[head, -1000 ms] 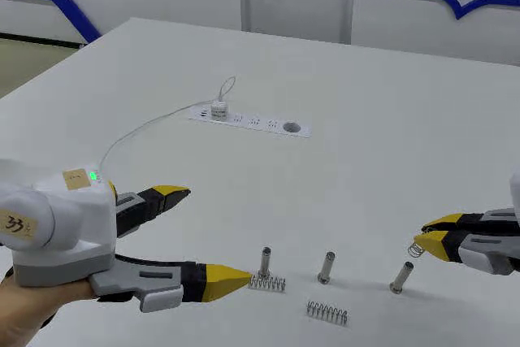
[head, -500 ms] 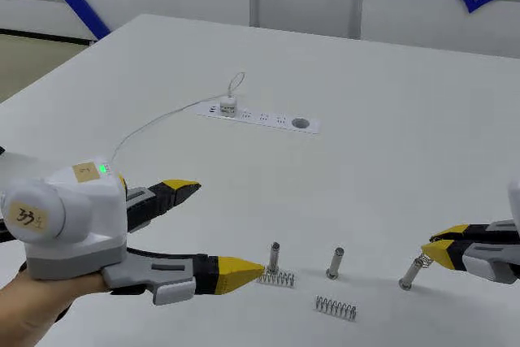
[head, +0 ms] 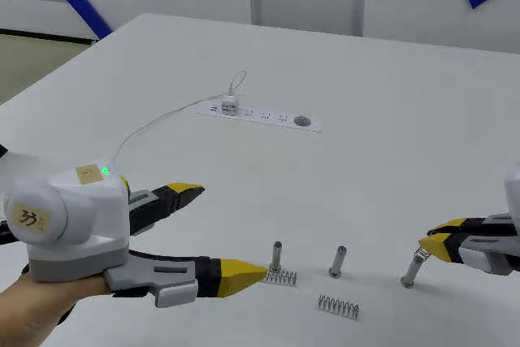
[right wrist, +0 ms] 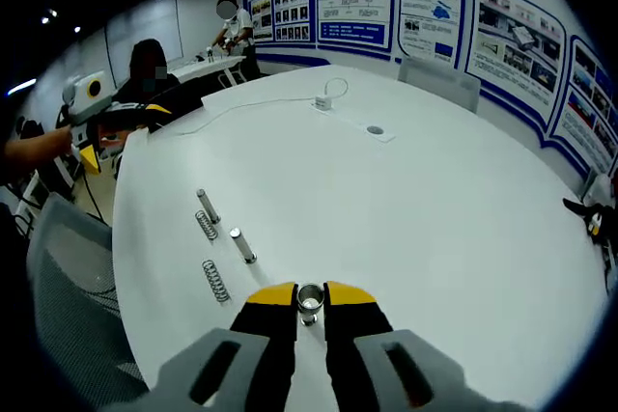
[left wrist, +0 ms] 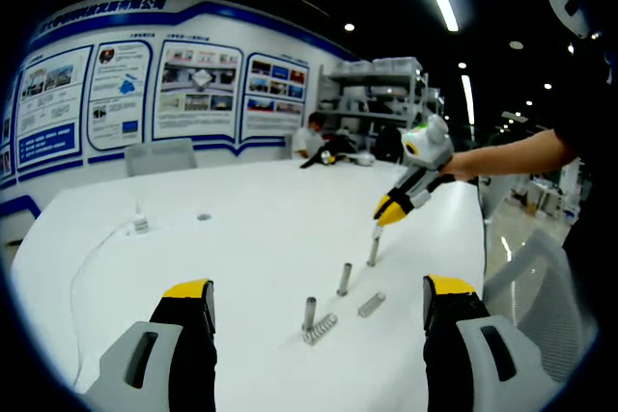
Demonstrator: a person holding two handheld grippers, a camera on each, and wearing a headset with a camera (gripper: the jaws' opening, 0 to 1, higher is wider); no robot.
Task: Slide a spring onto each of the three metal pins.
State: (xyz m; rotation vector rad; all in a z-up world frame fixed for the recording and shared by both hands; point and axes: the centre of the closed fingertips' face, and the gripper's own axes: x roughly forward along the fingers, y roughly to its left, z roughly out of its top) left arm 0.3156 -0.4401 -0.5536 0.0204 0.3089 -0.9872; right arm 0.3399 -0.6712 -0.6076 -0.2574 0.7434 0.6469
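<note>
Three short metal pins stand in a row on the white table point(head: 366, 160): the left pin point(head: 276, 254), the middle pin point(head: 338, 261) and the right pin point(head: 413, 269). One loose spring point(head: 281, 276) lies against the left pin's foot. Another spring point(head: 338, 306) lies nearer me. My right gripper point(head: 429, 240) is shut on a third spring point(right wrist: 309, 302), held at the top of the right pin, which leans. My left gripper point(head: 221, 232) hangs open and empty, just left of the left pin. From the left gripper view, the pins point(left wrist: 344, 279) stand ahead between its wide jaws.
A white power strip point(head: 268, 116) with a plug and a cable lies mid-table. A grey chair point(head: 307, 4) stands behind the far edge. People and wall posters show in the background of the gripper views.
My right gripper has come down and slightly right, bringing the spring from above the right pin onto its top. The left gripper has stayed open in about the same place.
</note>
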